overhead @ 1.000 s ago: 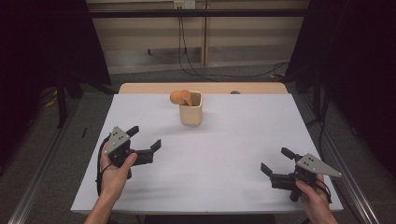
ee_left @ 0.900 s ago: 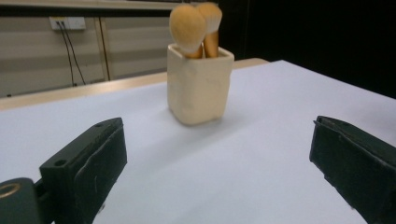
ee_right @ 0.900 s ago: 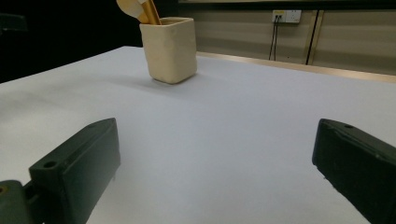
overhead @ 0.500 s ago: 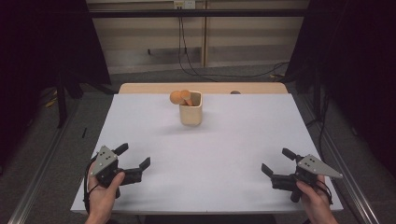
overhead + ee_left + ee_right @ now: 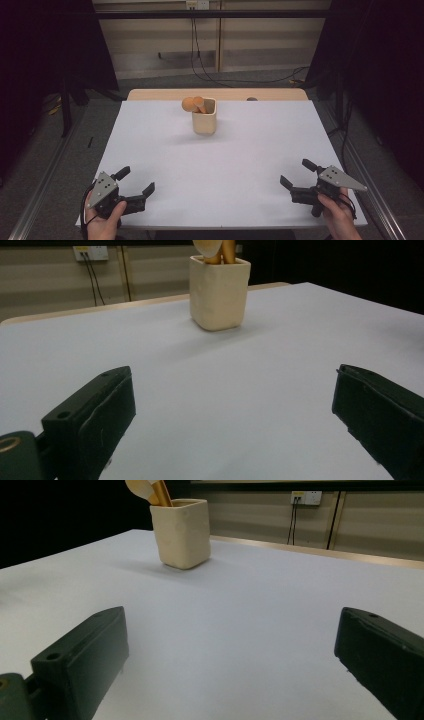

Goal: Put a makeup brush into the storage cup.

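We record both grippers parked at the near edge of the desk, each held in one hand. The left gripper sits at the near left corner, jaws spread wide with nothing between them; in the left gripper view we see only bare white surface in the gap. The right gripper sits at the near right corner, jaws likewise wide apart and empty, pointing inward across the desk.

The cream holder stands upright near the far edge, about midway across, well apart from both grippers. Wooden utensils rest inside it, their rounded heads leaning out over its left rim in the high view. We note a small dark object at the far edge, too small to identify.
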`<action>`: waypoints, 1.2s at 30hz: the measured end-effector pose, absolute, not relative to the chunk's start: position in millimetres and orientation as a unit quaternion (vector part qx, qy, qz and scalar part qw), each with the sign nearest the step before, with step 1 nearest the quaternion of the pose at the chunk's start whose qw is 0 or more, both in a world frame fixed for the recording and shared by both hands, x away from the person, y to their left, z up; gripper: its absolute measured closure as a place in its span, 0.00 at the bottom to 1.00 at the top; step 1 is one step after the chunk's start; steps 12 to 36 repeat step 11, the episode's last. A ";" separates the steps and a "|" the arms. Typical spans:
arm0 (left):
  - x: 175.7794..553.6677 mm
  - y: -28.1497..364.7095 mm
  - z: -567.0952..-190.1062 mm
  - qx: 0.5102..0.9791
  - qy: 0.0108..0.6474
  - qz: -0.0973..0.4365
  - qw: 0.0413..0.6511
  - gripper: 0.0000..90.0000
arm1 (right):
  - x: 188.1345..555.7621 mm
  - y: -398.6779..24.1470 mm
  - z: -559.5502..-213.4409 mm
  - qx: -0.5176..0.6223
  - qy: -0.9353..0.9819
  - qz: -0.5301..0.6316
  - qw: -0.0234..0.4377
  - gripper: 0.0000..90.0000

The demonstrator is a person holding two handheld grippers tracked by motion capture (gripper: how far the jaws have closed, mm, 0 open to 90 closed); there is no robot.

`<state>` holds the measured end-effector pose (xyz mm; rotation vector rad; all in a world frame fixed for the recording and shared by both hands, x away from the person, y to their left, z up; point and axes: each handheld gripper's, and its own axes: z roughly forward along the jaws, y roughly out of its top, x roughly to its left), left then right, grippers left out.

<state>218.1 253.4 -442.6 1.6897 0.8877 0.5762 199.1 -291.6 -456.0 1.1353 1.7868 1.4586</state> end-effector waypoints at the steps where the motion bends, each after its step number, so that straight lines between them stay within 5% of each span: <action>1: 218.4 253.9 -443.5 0.713 0.374 0.241 0.542 0.04 | 199.1 -291.9 -456.1 0.425 0.666 0.544 0.282 0.00; 36: 217.7 252.0 -447.3 0.723 0.370 0.234 0.534 0.05 | 204.6 -290.7 -458.1 0.427 0.668 0.543 0.277 0.00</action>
